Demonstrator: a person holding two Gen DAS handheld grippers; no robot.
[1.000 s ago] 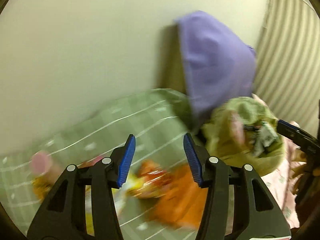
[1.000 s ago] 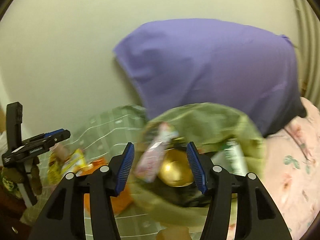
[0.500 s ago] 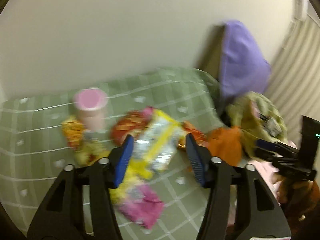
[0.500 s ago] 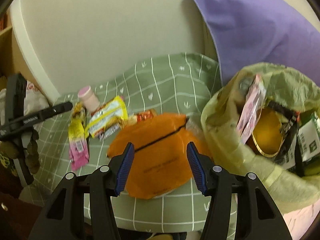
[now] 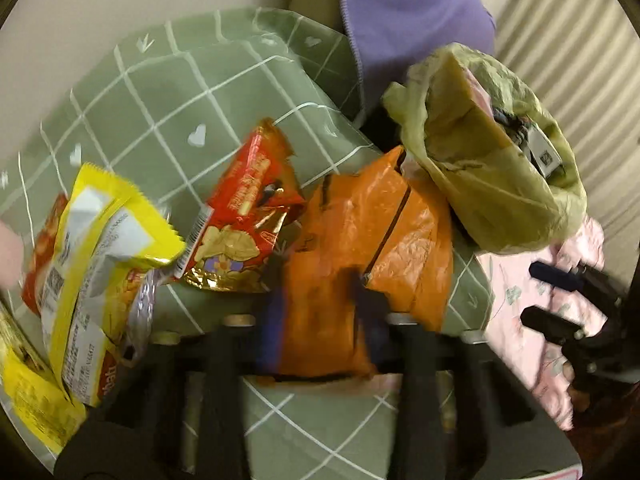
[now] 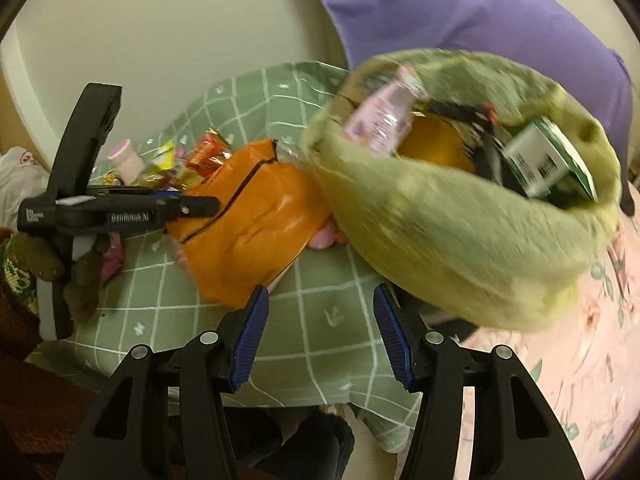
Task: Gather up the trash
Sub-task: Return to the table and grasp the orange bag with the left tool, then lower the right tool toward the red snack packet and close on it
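The left gripper (image 5: 320,320), jaws just closing, pinches the orange bag's (image 5: 360,240) near edge for lifting toward the green trash bag (image 6: 460,216), which gapes ahead-right of the open, empty right gripper (image 6: 320,332).

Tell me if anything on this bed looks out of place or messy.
Yes. Snack wrappers litter the green checked blanket: a yellow packet, a red packet and an orange bag. The green trash bag slumps open beside them, already holding rubbish.
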